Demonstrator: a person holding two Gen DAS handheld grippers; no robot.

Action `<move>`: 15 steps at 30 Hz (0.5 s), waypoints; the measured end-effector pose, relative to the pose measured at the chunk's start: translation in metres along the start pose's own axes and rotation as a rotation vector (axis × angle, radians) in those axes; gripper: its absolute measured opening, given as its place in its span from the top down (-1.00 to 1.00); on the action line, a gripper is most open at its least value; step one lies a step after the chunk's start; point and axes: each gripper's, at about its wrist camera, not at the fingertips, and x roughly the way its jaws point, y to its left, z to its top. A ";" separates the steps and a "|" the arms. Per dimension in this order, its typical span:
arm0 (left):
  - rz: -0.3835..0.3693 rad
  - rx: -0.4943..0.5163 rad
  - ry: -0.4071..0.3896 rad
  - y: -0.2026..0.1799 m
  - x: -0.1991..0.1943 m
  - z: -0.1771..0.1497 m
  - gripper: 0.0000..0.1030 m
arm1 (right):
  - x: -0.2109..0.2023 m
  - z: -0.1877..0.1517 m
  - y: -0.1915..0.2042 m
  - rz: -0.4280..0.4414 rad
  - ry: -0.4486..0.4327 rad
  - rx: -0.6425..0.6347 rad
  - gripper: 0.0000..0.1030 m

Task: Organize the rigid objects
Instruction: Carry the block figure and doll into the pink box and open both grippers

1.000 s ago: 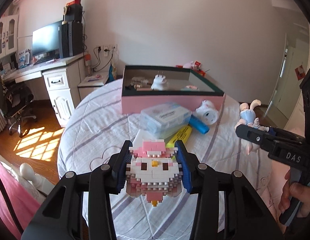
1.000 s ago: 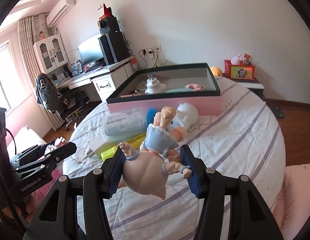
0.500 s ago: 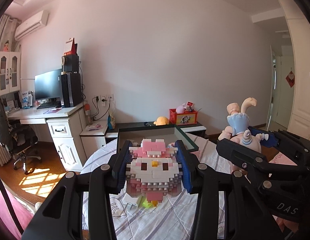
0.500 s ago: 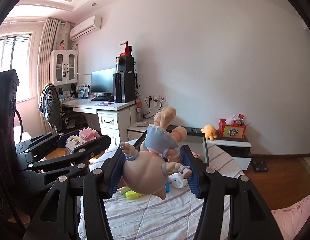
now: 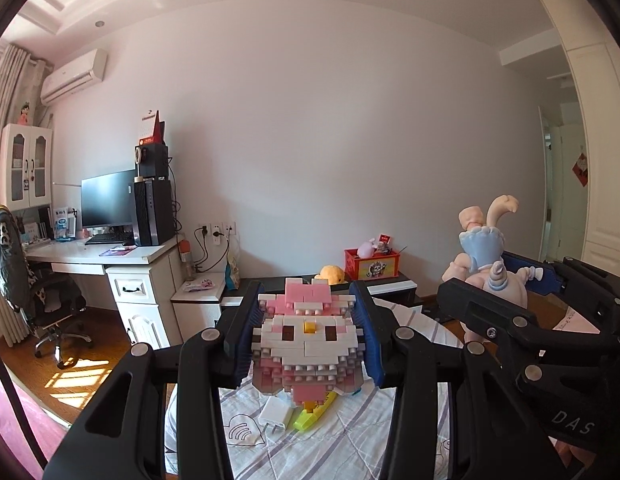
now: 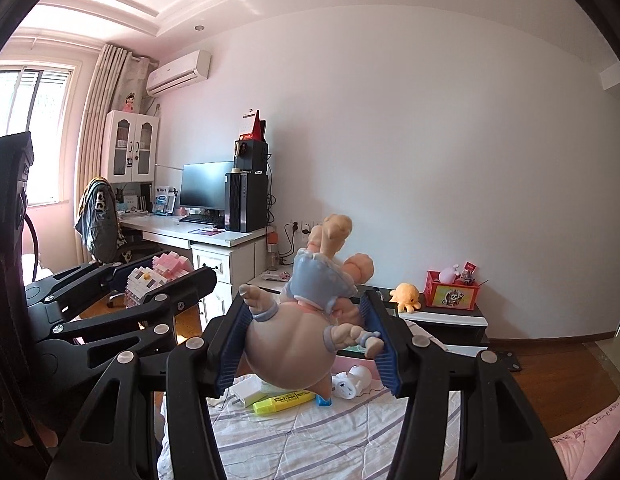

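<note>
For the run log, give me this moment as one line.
left tongs: shut on brick toy | right tongs: shut on doll | both held above bed

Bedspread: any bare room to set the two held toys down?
Bare striped bedspread lies nearest the cameras, in front of the yellow highlighter and white charger. Crowded beyond them: white round toy and pink box sit close together.

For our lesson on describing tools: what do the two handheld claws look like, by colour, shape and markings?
Both are matte black plastic frames with round silver screw heads. The left claw and the right claw each have two angular fingers faced with ribbed blue pads. Pale letters "DAS" mark the right claw's body.
</note>
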 end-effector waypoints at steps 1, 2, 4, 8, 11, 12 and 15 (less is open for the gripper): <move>0.003 -0.001 -0.005 0.000 0.000 0.000 0.14 | 0.000 0.000 0.000 0.002 -0.003 0.001 -0.10; 0.008 0.001 -0.007 0.001 0.000 0.001 0.14 | 0.000 0.000 0.000 0.003 -0.004 0.001 -0.10; 0.013 0.005 -0.006 0.001 0.003 0.002 0.14 | 0.001 -0.001 -0.001 0.005 -0.004 -0.002 -0.10; 0.029 0.011 0.003 0.000 0.011 0.001 0.14 | 0.012 0.000 -0.002 0.012 0.004 -0.001 -0.10; 0.038 0.018 0.020 0.001 0.025 0.001 0.14 | 0.024 -0.001 -0.006 0.020 0.018 -0.004 -0.10; 0.039 0.022 0.026 0.001 0.031 0.001 0.14 | 0.029 -0.001 -0.007 0.021 0.023 -0.004 -0.10; 0.049 0.031 0.045 0.000 0.053 0.002 0.14 | 0.049 0.001 -0.012 0.022 0.040 -0.006 -0.10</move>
